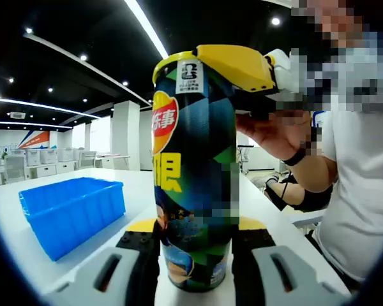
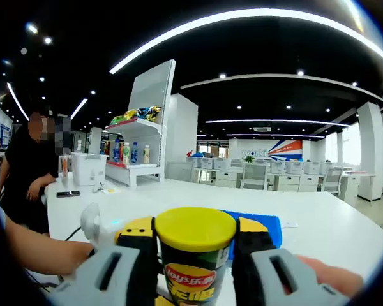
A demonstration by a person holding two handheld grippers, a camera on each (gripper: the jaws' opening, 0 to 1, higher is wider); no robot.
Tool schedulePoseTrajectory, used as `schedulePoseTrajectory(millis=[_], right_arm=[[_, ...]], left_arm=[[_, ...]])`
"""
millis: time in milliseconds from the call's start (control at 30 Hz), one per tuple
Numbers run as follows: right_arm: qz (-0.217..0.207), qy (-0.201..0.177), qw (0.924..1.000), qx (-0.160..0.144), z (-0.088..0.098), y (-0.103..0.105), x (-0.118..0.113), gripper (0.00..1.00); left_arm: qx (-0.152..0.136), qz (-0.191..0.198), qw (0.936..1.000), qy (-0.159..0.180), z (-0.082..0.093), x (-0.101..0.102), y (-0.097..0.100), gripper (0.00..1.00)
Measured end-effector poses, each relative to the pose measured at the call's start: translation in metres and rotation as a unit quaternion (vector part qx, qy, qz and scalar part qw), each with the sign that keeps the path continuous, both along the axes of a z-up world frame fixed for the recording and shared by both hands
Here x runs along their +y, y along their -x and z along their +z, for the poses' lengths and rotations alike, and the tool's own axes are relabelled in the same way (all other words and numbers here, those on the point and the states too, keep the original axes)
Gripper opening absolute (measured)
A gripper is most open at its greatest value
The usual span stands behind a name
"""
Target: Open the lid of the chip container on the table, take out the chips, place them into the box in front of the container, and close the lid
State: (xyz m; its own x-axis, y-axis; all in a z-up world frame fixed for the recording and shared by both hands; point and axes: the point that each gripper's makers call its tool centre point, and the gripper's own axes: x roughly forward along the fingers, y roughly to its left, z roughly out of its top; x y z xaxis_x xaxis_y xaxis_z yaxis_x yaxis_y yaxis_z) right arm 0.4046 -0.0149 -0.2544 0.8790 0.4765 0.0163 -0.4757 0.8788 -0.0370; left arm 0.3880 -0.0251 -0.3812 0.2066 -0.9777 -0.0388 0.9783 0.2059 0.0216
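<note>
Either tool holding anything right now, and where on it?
Both hold the chip container. The left tool clamps its lower body near the base; the right tool grips it at the top, on the yellow lid.

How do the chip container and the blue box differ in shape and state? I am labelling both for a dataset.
The chip container is a tall upright cylinder; the blue box is low, wide and rectangular. The container is closed by its yellow lid, while the box is open-topped. The container sits between both grippers' jaws, left gripper low, right gripper at the lid; the box stands free. Both rest on the white table.
</note>
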Motion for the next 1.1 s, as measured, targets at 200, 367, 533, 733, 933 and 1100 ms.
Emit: schedulePoseTrajectory(millis=[200,367,533,733,933,1100], right_arm=[[0.0,-0.021,0.9997,0.01,-0.001,0.0007,0.0009,0.41],[0.0,-0.034,0.9991,0.024,-0.0008,-0.0005,0.0006,0.4],[-0.001,-0.038,0.9988,0.032,-0.0014,0.0005,0.0009,0.39],[0.0,-0.058,0.9977,0.035,-0.0012,0.0021,-0.0004,0.39],[0.003,-0.077,0.9961,0.043,0.0004,0.0019,-0.0011,0.38],[0.012,-0.091,0.9952,0.034,0.0071,-0.0012,-0.0028,0.39]], left_arm=[[-0.009,0.001,0.9999,-0.005,-0.0012,0.0002,0.0,0.44],[-0.012,0.002,0.9999,-0.007,-0.0015,0.0003,-0.0001,0.44],[-0.014,0.002,0.9999,-0.008,-0.0019,0.0006,0.0,0.44],[-0.018,0.002,0.9998,-0.01,-0.0022,0.0001,0.0006,0.44],[-0.021,0.002,0.9997,-0.011,-0.0027,-0.0006,0.0007,0.44],[-0.021,0.007,0.9997,-0.013,-0.0039,-0.0018,-0.0011,0.44]])
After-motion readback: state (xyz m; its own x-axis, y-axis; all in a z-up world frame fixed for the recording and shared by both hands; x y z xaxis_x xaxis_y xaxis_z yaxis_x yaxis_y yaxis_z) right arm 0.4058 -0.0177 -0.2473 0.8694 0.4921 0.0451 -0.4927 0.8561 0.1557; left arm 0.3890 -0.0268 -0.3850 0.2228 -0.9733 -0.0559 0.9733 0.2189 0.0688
